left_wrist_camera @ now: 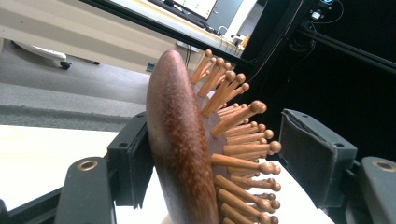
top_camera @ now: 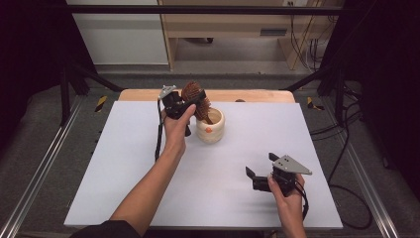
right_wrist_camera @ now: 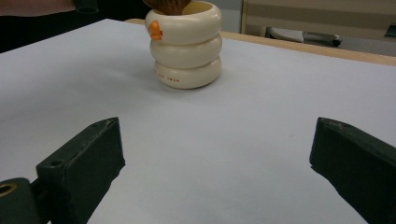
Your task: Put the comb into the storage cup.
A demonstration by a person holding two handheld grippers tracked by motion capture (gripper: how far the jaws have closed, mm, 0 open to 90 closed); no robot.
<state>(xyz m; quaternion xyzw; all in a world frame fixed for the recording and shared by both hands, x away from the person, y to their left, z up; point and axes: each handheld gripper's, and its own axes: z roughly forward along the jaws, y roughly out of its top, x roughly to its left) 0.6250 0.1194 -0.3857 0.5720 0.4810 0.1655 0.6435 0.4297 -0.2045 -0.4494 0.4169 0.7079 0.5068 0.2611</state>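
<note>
Standing in cup [top_camera: 210,127] near far edge: hairbrush [top_camera: 194,95]; open table [top_camera: 124,163] around.

Left gripper [top_camera: 194,100] raised, jaws parted; right gripper [top_camera: 261,171] agape.

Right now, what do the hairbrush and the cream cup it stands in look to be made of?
Hairbrush: looks like wood, reddish-brown and polished, with fine grain speckle on its back and lighter wooden pins with rounded tips. Cup: probably glazed ceramic, possibly plastic; smooth, glossy cream surface shaped as three stacked rings, with an orange mark.
</note>
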